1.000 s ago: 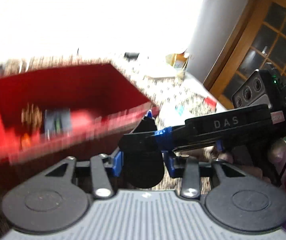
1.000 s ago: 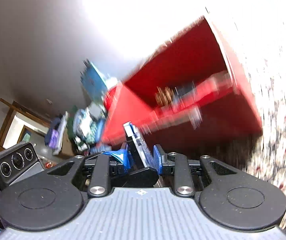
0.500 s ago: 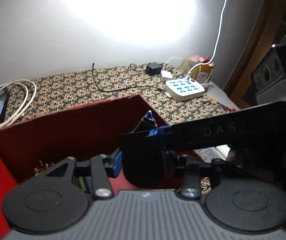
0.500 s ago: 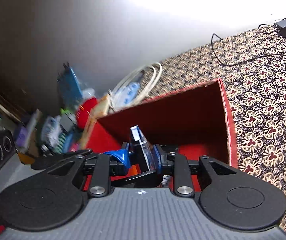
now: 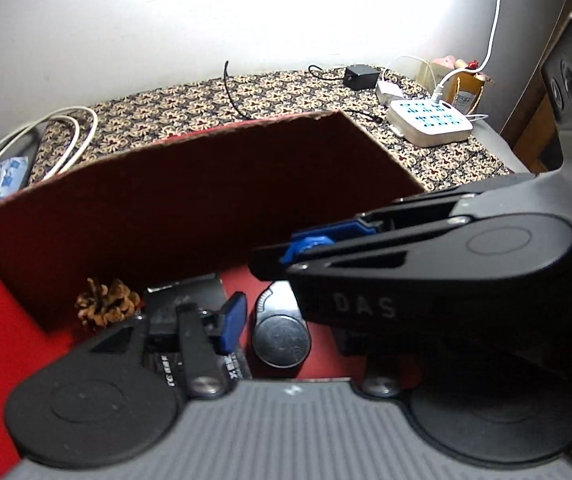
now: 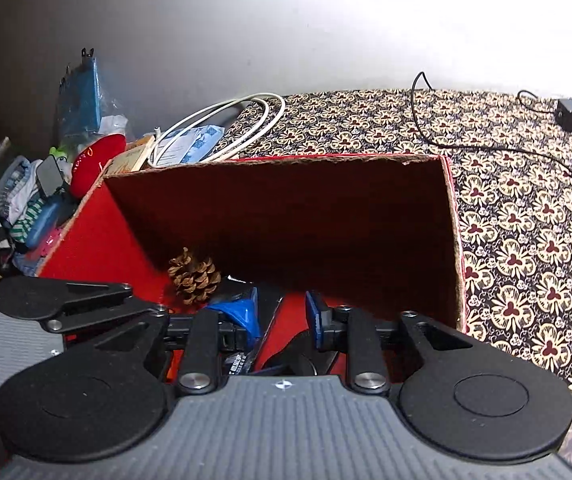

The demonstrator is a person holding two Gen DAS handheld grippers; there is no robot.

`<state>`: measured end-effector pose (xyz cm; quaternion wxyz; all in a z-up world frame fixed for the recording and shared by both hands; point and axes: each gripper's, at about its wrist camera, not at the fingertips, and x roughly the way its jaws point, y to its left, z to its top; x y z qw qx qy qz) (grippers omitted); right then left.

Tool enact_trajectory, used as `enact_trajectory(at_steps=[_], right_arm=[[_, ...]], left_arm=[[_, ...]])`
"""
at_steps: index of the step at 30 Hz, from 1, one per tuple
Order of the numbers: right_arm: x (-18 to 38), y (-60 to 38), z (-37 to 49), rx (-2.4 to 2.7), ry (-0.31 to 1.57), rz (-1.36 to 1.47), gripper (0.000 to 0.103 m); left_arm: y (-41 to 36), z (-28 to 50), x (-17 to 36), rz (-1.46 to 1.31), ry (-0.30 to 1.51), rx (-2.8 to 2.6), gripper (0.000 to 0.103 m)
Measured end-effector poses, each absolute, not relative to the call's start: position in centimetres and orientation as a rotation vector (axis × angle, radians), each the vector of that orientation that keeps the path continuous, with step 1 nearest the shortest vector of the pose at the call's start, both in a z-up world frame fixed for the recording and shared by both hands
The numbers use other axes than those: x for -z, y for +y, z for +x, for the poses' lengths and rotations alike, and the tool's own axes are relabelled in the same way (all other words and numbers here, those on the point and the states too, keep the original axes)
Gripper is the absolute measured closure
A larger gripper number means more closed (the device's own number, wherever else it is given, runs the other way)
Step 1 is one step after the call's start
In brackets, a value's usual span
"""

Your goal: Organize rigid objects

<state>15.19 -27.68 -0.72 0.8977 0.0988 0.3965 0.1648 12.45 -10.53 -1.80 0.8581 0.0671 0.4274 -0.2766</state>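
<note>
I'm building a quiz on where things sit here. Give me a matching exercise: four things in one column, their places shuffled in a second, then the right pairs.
Things:
1. pine cone
2. white power strip
3. coiled white cable
4. black adapter

Places:
A. looped outside the red box, beyond its far left corner
B. inside the red box, in its far left corner
C. at the far edge of the patterned cloth, by the wall
D. on the cloth right of the box, a white lead plugged in

Pairs: 1-B; 2-D; 3-A; 4-C

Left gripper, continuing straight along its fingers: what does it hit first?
Left gripper, jaws just opening, would likely first meet the round black object between them, inside the red box; depth unclear.
</note>
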Motion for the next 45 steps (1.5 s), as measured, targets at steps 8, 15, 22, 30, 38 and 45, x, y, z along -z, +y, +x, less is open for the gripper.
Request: enact_trajectory(at_steps=[8,15,22,30,38,45], right_arm=[[0.67,-28.04,14.76,-0.324,0.761,0.224,0.098],[0.58,-28.03,14.65,-0.325,0.747,0.232,0.098],[0.61,-27.98,14.44,-0.318,0.739,0.240,0.098],[0.66,-27.92,14.63,-0.315,0.744,0.232,0.098],[0.69,-27.93,14.48,-0.299,0.749,0.233,0.098],[0.65,-27.92,14.52,-0.292,0.754,0.234,0.098]], left_arm=[[-10.41,12.60,1.84,0.121,0.906,0.532,0.051],[-10.81,12.66,1.88,0.142,0.924,0.488,0.049],[-10.85,12.75,1.90,0.146,0.937,0.449,0.049],[-10.86,12.90,1.91,0.137,0.950,0.419,0.048],[-10.92,12.77,1.97,0.142,0.962,0.392,0.047],[-11.14,12.60,1.99,0.170,0.970,0.357,0.045]])
